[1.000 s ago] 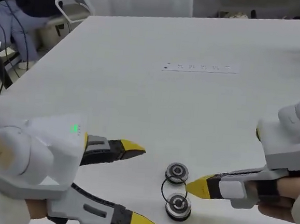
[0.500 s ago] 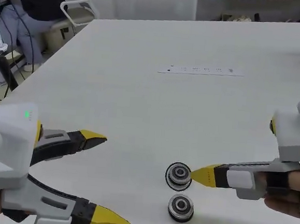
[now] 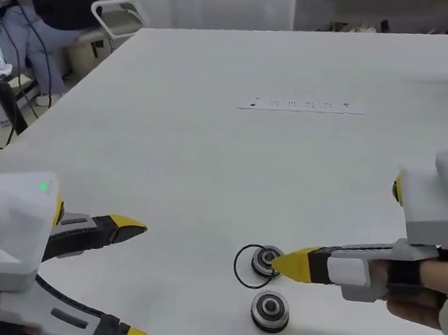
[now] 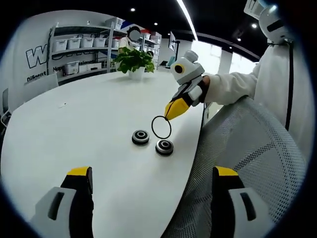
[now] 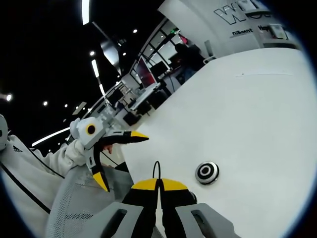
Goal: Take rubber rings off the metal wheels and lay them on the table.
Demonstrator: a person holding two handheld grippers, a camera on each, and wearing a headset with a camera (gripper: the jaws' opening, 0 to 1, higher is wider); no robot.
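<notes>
Two metal wheels lie near the table's front edge: the far wheel [image 3: 264, 260] [image 4: 140, 137] and the near wheel [image 3: 269, 311] [image 4: 164, 147]. My right gripper [image 3: 282, 262] [image 5: 158, 184] [image 4: 173, 110] is shut on a thin black rubber ring [image 3: 237, 266] [image 4: 161, 127] [image 5: 156, 168]. The ring hangs from its yellow tips just above and beside the far wheel. One wheel [image 5: 207, 172] lies to the right of the shut jaws in the right gripper view. My left gripper [image 3: 137, 281] [image 4: 152, 173] [image 5: 123, 161] is open and holds nothing, well left of the wheels.
The white table [image 3: 210, 151] stretches far and wide. A flat strip with sockets [image 3: 300, 105] is set into it further back. A person sits by a chair [image 3: 116, 11] at the far left. A potted plant [image 4: 132, 60] stands on the table's far end.
The right gripper has carried the ring from between the two wheels to the left of the far wheel. The left gripper has drawn back to the left.
</notes>
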